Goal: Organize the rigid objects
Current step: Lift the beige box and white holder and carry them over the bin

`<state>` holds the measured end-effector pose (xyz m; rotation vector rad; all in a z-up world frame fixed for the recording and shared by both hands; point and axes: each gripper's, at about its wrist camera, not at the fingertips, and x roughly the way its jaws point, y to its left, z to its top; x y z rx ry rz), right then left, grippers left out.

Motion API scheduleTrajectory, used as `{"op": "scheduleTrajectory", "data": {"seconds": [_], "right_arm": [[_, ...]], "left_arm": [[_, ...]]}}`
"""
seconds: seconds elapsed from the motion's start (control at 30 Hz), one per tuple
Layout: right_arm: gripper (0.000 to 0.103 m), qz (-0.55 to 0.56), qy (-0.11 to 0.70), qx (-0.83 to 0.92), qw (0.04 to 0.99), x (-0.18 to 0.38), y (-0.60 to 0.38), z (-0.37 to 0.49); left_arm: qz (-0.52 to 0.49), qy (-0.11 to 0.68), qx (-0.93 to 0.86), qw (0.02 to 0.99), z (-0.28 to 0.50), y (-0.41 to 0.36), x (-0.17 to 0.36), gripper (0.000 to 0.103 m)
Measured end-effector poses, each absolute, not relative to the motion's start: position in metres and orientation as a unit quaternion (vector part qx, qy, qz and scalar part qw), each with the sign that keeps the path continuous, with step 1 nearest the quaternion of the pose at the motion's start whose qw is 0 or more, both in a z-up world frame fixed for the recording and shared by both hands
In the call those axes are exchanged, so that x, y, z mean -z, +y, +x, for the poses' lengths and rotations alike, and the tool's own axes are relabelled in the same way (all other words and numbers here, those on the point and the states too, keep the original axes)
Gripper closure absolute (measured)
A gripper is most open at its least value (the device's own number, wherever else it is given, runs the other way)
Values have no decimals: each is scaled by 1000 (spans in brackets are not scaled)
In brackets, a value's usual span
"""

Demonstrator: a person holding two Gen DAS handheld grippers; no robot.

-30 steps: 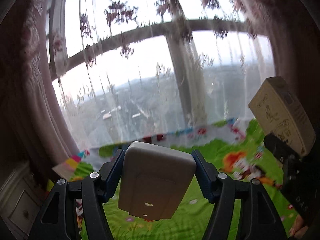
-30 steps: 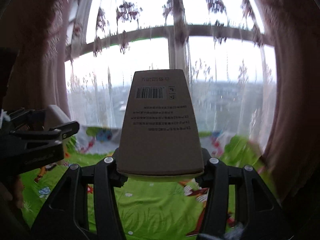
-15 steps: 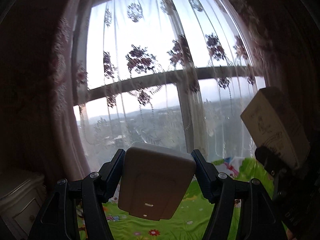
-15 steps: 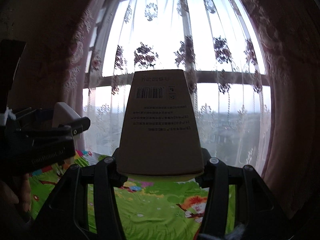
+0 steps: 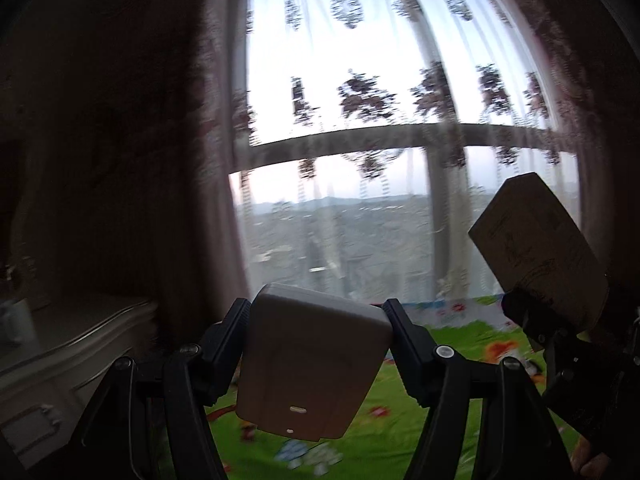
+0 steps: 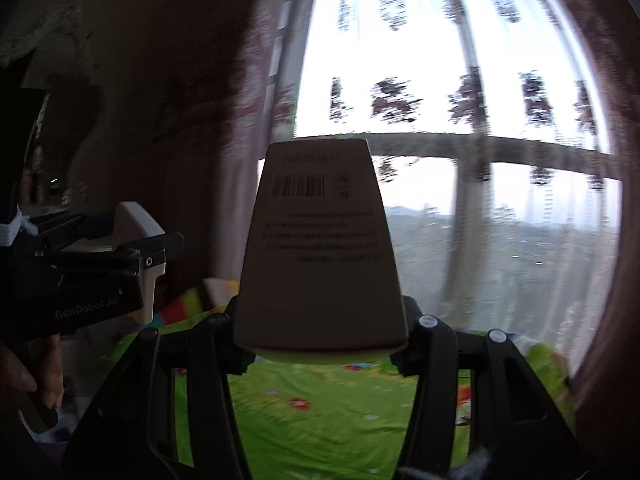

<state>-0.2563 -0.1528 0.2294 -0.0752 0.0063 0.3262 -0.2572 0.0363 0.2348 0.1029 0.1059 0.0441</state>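
A pale grey flat case (image 5: 312, 364) sits clamped between the fingers of the left gripper (image 5: 316, 344), tilted slightly and held in the air. A tan cardboard box (image 6: 320, 252) with a barcode is pinched at its near end by the right gripper (image 6: 320, 332), jutting forward. In the left view that box appears at 3 o'clock. Behind both, at 12 o'clock, hangs a sheer flowered curtain (image 5: 400, 92); below lies a green cartoon mat (image 6: 340, 412). A pale cabinet (image 5: 60, 360) stands at 9 o'clock.
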Motion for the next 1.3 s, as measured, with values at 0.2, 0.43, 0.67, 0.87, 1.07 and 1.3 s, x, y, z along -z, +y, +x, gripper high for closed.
{"op": "scheduleTrajectory", "data": {"seconds": [0.2, 0.43, 0.67, 0.87, 1.07, 1.3], "right_arm": [[48, -48, 52, -275, 959, -217, -95, -255], [48, -77, 109, -382, 915, -201, -28, -253], [48, -120, 149, -454, 870, -185, 36, -259], [48, -161, 208, -489, 832, -164, 85, -259], [48, -203, 275, -506, 792, -129, 124, -261], [48, -244, 329, -516, 752, -88, 168, -261]], "left_arm": [[55, 87, -70, 992, -278, 79, -215, 36], [47, 137, -131, 981, -306, 127, -181, 36], [28, 182, -179, 966, -328, 171, -158, 36], [-9, 228, -216, 950, -340, 207, -134, 36], [-67, 298, -249, 919, -341, 251, -99, 36], [-123, 355, -280, 883, -346, 293, -61, 36]]}}
